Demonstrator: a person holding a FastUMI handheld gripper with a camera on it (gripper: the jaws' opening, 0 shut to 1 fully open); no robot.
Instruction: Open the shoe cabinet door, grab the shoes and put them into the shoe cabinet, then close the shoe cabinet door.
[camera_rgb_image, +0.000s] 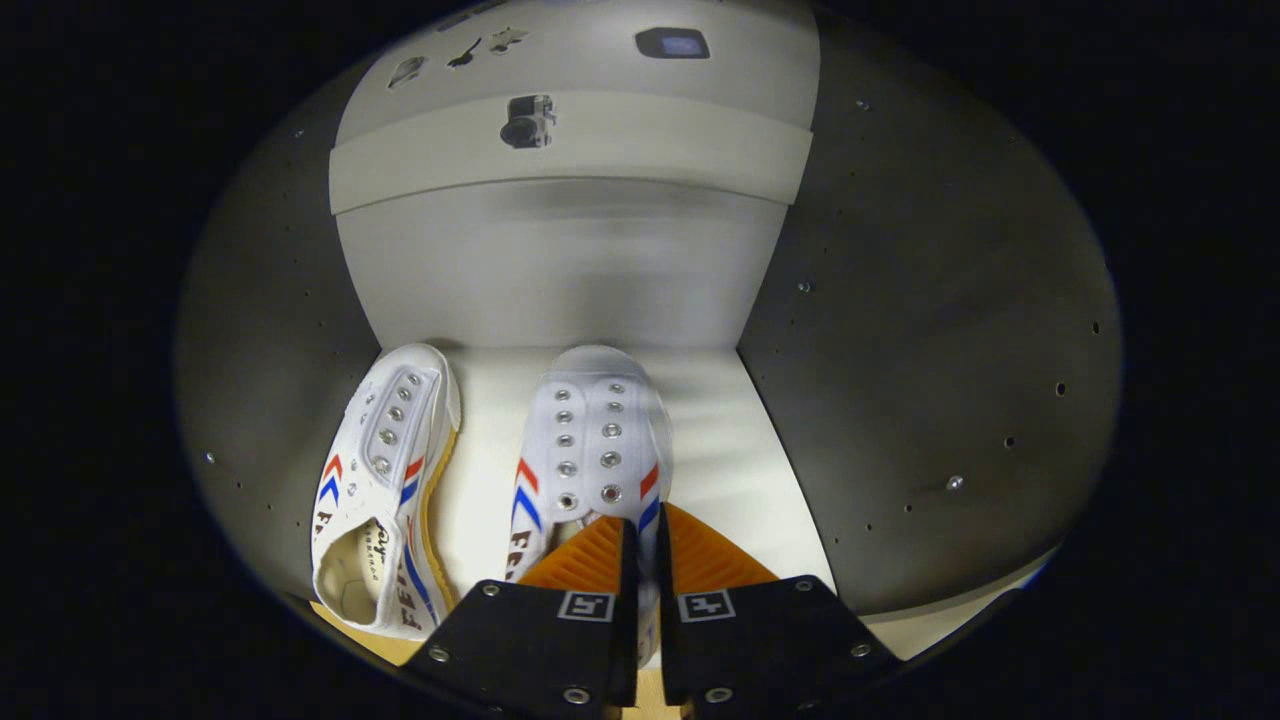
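The gripper (640, 560) was closed narrowly on the heel edge of a white canvas sneaker (590, 450), whose long axis ran straight ahead, toe toward the shoe cabinet's back wall (560, 265). A second sneaker (385, 480) lay left of the gripper, tilted on its side, toe also pointing inward.

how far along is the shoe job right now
Done: the door must be open, since the view looks into the cabinet, and one shoe already lies on its floor. In hand: the gripper is shut on the second shoe, toe pointing inward. Left: release it, withdraw, close the door.
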